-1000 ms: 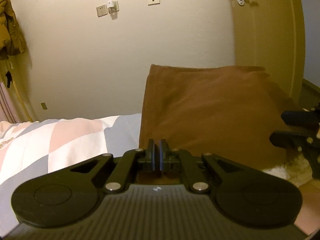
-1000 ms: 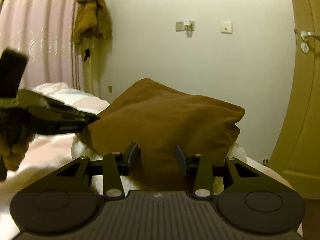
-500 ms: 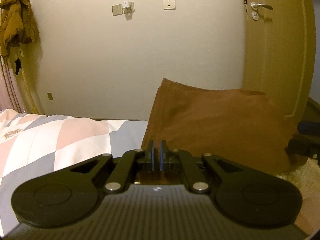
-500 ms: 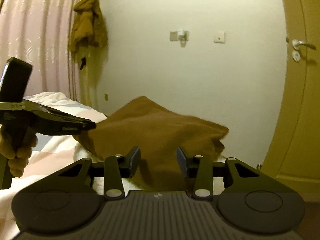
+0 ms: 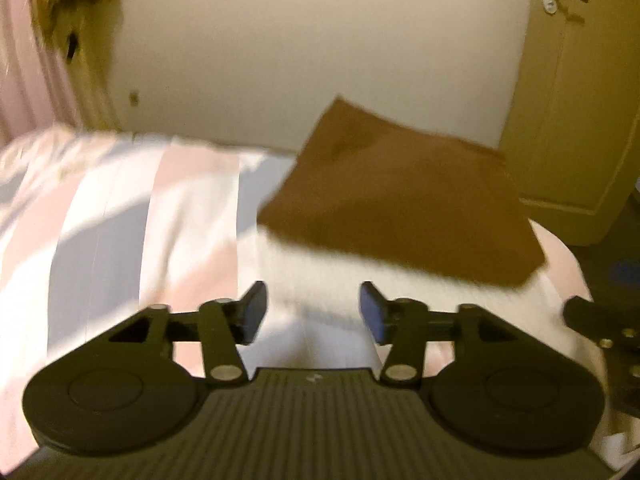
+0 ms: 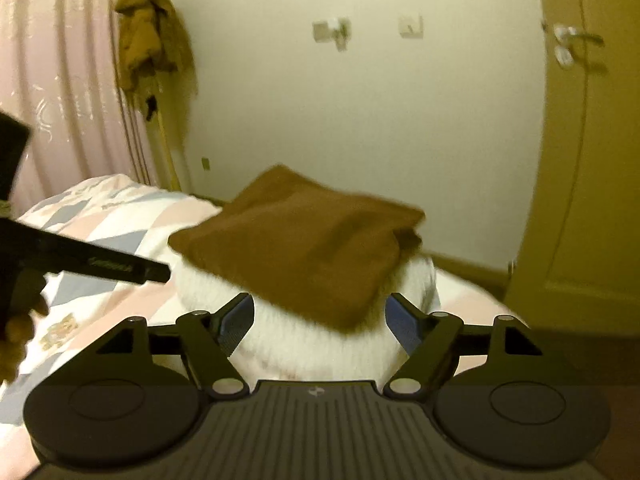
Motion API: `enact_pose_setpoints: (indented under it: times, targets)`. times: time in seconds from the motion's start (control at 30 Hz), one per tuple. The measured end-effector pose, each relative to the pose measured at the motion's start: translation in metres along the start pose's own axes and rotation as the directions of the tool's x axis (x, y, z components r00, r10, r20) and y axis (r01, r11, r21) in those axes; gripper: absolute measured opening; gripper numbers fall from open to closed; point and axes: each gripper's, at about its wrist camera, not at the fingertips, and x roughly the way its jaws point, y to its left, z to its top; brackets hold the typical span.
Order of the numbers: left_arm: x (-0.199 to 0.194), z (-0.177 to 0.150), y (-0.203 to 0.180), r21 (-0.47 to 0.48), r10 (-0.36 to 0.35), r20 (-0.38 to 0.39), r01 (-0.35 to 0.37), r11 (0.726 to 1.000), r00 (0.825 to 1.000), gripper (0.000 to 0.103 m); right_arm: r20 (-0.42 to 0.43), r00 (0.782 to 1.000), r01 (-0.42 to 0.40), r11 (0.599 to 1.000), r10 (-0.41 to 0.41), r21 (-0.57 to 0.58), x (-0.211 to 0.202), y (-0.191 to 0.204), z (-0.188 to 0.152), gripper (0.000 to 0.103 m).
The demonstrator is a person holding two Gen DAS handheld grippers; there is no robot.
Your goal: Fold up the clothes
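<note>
- Since the earlier frames, left tongs (image 5: 312,312) are going from pinched on the brown fabric to wide and empty; the brown garment (image 5: 400,204) is dropping from a raised sheet to a flat folded slab.
- Right tongs (image 6: 320,322) are standing wide, holding nothing.
- Brown garment is resting on a white fluffy piece (image 6: 320,340) on the bed (image 5: 120,220), ahead of both tongs, apart from them.
- Long axis is running left-near to right-far in the left wrist view; near corner is sitting between the right tongs' fingers in the right wrist view, so right looks nearer.
- Right wrist view is showing the left tool's arm (image 6: 100,264); left wrist view is showing only a blurred edge of the right tool (image 5: 600,328).
</note>
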Motion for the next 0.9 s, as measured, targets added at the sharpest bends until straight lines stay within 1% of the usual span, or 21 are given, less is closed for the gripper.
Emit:
enact_pose_setpoints:
  times: [0.07,0.1,0.13,0.17,0.2,0.27,0.33,0.37,0.47,0.53,0.7,0.77,0.83,0.9]
  targets:
    - [-0.023,-0.013,-0.001,-0.041,0.0,-0.046,-0.002,0.999,0.999,0.058,-0.046,0.999,0.009,1.0,-0.008,0.013,-0.014,0.001,-0.002,0.079]
    - [-0.035,-0.018,-0.001,-0.059,0.001,-0.066,-0.005,0.998,0.998,0.059,-0.065,0.998,0.008,1.0,-0.007,0.017,-0.023,0.003,-0.001,0.082]
    - [-0.047,-0.022,0.0,-0.073,0.004,-0.081,-0.01,0.997,0.997,0.062,-0.082,0.997,0.008,1.0,-0.006,0.021,-0.032,0.005,0.001,0.087]
    - [-0.062,-0.025,0.001,-0.09,0.008,-0.094,-0.017,0.996,0.996,0.065,-0.098,0.995,0.007,1.0,-0.005,0.025,-0.04,0.006,0.003,0.089]
    - [-0.076,-0.026,0.001,-0.101,0.014,-0.104,-0.025,0.995,0.995,0.067,-0.109,0.994,0.0,1.0,0.003,0.027,-0.05,0.008,0.007,0.09]
    - [-0.103,-0.028,0.001,-0.123,0.027,-0.124,-0.042,0.992,0.992,0.073,-0.129,0.991,-0.017,0.999,0.021,0.032,-0.071,0.012,0.017,0.096]
    - [-0.132,-0.024,0.0,-0.131,0.055,-0.138,-0.073,0.989,0.989,0.079,-0.139,0.99,-0.035,0.999,0.04,0.041,-0.093,0.015,0.028,0.101]
    - [-0.148,-0.022,-0.001,-0.134,0.068,-0.143,-0.088,0.987,0.987,0.083,-0.147,0.988,-0.038,0.998,0.044,0.04,-0.104,0.017,0.034,0.101]
    - [-0.192,-0.016,-0.006,-0.142,0.097,-0.147,-0.118,0.983,0.984,0.091,-0.179,0.983,-0.037,0.999,0.043,0.033,-0.135,0.022,0.051,0.101]
    - [-0.216,-0.012,-0.011,-0.149,0.105,-0.15,-0.127,0.981,0.983,0.093,-0.199,0.98,-0.023,0.999,0.028,0.029,-0.155,0.023,0.059,0.101]
    - [-0.264,-0.008,-0.023,-0.14,0.127,-0.154,-0.149,0.979,0.98,0.098,-0.193,0.981,-0.023,0.999,0.03,0.039,-0.197,0.023,0.077,0.101]
    - [-0.279,-0.004,-0.03,-0.131,0.136,-0.151,-0.156,0.979,0.979,0.102,-0.181,0.983,0.003,1.0,0.002,0.026,-0.212,0.025,0.084,0.101]
    - [-0.294,0.0,-0.036,-0.116,0.149,-0.138,-0.165,0.979,0.979,0.102,-0.16,0.986,0.042,0.999,-0.041,0.002,-0.227,0.029,0.091,0.103]
    - [-0.31,0.005,-0.043,-0.1,0.172,-0.112,-0.183,0.978,0.979,0.102,-0.108,0.992,0.062,0.998,-0.063,-0.01,-0.242,0.031,0.095,0.103]
